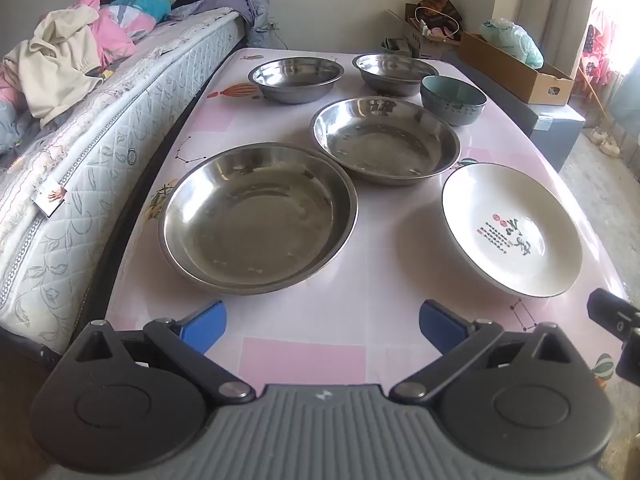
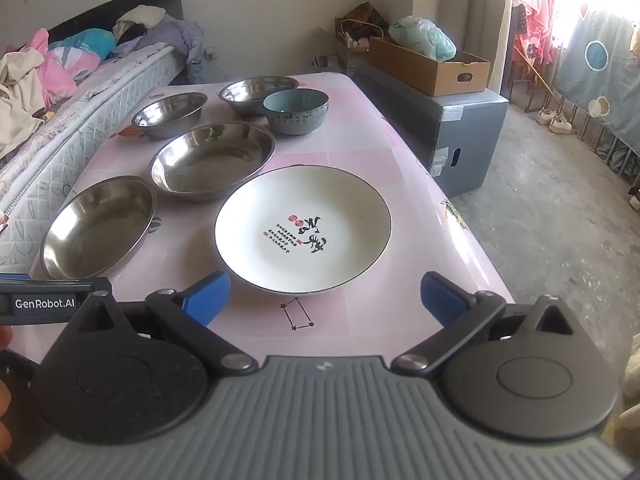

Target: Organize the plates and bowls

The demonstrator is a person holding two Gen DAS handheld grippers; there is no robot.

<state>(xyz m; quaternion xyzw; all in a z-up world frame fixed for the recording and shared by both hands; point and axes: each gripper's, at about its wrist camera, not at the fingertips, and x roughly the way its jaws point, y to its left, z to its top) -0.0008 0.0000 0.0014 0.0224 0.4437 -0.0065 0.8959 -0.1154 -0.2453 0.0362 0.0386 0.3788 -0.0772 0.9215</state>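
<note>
Left wrist view shows both grippers, left gripper (image 1: pixel 322 322) and right gripper (image 2: pixel 325 300), spread wide and empty at the table's (image 1: pixel 304 360) near edge, so sorting looks unstarted; next likely a grasp on the white plate's (image 2: pixel 303 229) rim.

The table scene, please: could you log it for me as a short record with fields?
surface: pink patterned table beside a bed
steel plates: near steel plate and far steel plate, both empty
steel bowls: left steel bowl, right steel bowl, at the far end
ceramic: white plate with printed writing; teal bowl
stacking: none yet, every dish lies apart
left gripper: open, empty, above the near edge
right gripper: open, empty, before the white plate
</note>
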